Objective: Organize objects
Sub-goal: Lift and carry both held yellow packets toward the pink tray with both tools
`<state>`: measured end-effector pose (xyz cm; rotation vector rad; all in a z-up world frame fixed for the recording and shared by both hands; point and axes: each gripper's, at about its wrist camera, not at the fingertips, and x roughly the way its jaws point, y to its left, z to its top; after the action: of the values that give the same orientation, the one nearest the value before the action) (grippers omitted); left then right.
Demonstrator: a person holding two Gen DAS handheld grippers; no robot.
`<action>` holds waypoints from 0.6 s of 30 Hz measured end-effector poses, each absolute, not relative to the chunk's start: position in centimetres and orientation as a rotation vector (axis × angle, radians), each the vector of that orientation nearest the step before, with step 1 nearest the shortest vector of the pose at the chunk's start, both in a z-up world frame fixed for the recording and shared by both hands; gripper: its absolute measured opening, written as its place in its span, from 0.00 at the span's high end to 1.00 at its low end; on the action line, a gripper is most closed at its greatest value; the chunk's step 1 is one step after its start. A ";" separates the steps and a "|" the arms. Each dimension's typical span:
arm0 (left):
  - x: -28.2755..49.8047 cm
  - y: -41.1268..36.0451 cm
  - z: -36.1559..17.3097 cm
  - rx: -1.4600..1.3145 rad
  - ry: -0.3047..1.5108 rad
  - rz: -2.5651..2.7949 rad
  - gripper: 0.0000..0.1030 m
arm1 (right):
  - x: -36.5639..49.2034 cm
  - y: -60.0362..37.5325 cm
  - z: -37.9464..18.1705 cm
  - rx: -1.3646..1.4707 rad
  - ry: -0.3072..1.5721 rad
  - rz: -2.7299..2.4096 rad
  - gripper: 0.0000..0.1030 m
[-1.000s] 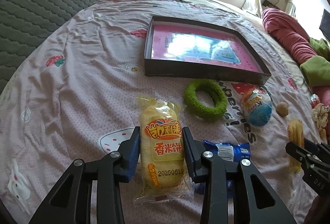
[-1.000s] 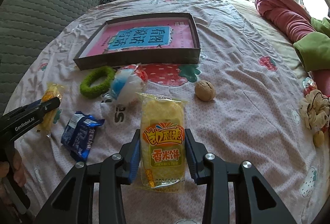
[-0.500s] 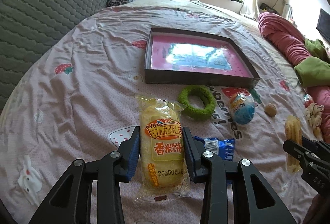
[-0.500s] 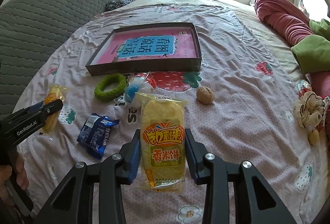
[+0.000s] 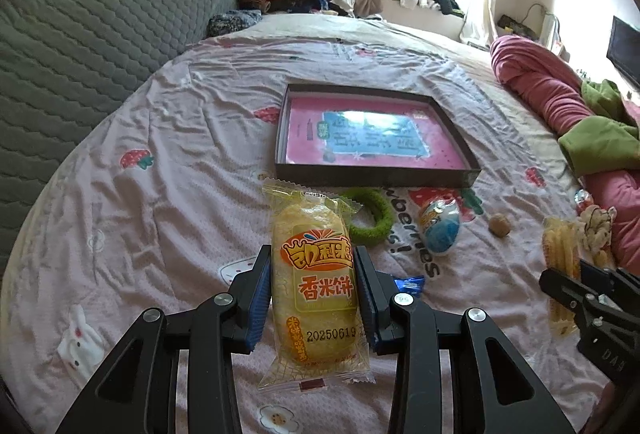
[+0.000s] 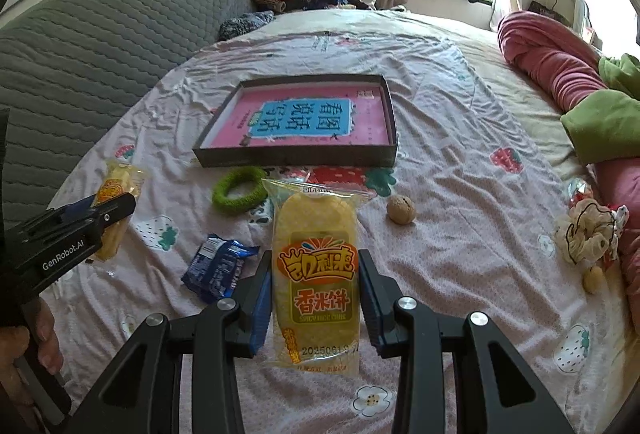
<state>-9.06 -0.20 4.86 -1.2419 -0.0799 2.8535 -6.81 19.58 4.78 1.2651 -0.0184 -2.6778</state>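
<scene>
The left hand-held gripper (image 5: pixel 314 294) and right hand-held gripper (image 6: pixel 314 296) are each pinching a yellow plastic-wrapped rice cake (image 5: pixel 314 286) (image 6: pixel 314 274) — "SPICY RICE CAKE" is showing only in the right view, lower centre.

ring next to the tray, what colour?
Green, fuzzy ring in front of the tray; clearest in the right wrist view.

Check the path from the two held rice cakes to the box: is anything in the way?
Nothing blocks it from above. Both rice cakes are lifted off the bed, and the box lies open ahead. On the bed between them sit only the green ring and the toy egg, low enough to pass over.
</scene>
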 end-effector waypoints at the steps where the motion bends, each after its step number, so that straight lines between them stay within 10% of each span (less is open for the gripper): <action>1: -8.9 0.0 5.1 -1.234 -0.075 2.855 0.61 | -6.7 19.5 5.0 1.260 -0.018 -2.677 0.62; 18: -8.8 1.5 8.7 -1.150 -0.026 2.889 0.61 | -7.1 18.4 8.9 1.141 0.014 -2.697 0.62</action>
<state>-8.76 1.54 8.65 -1.1500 -0.0263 2.8891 -7.08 18.39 8.89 1.1413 0.0136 -2.6968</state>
